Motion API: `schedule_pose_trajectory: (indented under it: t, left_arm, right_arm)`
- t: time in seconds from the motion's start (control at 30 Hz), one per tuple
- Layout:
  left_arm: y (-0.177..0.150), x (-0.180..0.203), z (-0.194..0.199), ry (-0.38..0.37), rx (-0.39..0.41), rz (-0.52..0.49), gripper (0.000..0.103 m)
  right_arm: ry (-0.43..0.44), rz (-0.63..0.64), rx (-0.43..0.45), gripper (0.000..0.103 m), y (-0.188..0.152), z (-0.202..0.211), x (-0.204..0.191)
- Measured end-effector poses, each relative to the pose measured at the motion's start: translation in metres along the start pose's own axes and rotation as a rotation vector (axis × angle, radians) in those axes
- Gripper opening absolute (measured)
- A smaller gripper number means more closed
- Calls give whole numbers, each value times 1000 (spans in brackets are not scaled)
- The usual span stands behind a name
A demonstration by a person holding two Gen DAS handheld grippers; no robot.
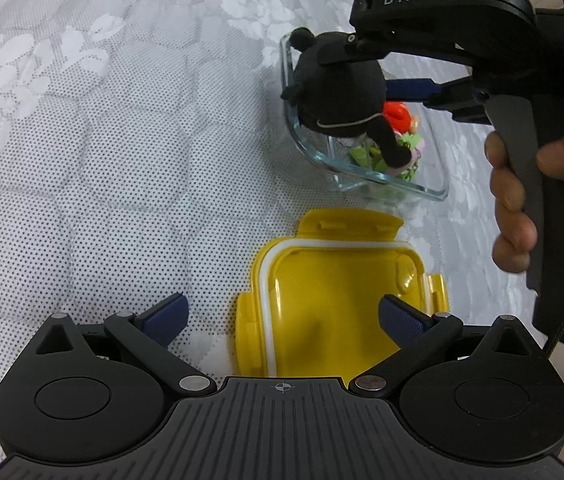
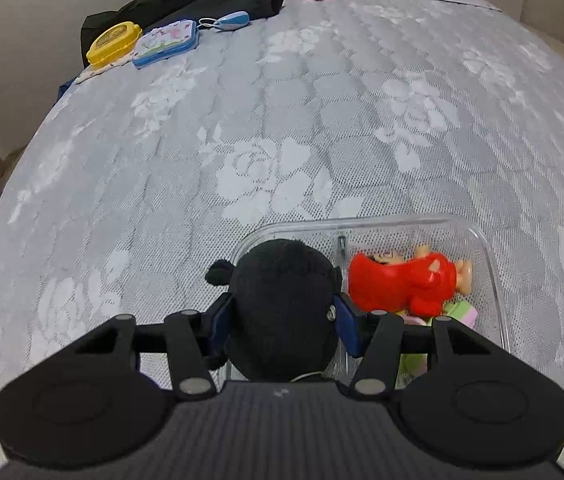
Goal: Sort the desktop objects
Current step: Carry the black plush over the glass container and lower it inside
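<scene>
Nearest, the left gripper [image 1: 282, 320] is held with fingers spread wide above a yellow lid [image 1: 337, 296] lying on the grey quilted mattress [image 1: 122, 140]. Farther off, a black plush toy [image 2: 282, 300] is pinched by the right gripper [image 2: 282, 320] over the left part of a clear glass container [image 2: 493, 280], beside a red figurine [image 2: 405, 280].

Soft, even indoor light fills both views, bright enough to show the quilted mattress [image 2: 282, 120] pattern clearly. Shadows are faint; a dim smudge falls on the yellow lid [image 1: 333, 304]. The glass container [image 1: 361, 176] shows slight glints along its rim. Strong fisheye bending curves the edges, and far corners turn soft.
</scene>
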State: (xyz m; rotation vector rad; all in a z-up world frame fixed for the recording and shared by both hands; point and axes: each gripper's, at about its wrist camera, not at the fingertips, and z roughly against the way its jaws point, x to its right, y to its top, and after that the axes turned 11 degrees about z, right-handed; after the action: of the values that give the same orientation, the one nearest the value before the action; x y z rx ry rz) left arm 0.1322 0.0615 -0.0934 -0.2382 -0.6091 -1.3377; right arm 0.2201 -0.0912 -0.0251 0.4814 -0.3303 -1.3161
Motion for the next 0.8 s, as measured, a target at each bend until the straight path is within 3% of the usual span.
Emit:
schedule_pose_trajectory:
  t: [0.3,0.43,0.53,0.57,0.63,0.8]
  left_arm:
    - [10,-2,-18,4,-5,-7,103]
    - [12,-4,-22,6,-5,-4,103]
    - [16,-7,-26,5,0,9,103]
    - [17,-7,-28,3,2,9,103]
    - [19,-6,-32,1,1,2,103]
    - [22,-4,-42,8,-2,-9,103]
  right_arm:
    - [-9,9,-15,61,2,-10,-1]
    - [2,34,-61,60,8,-8,-1]
    - [36,-29,11,59,12,23,14]
    - [27,-26,11,56,12,30,17]
    - [21,-16,6,33,12,27,15]
    - [8,10,-5,31,12,16,7]
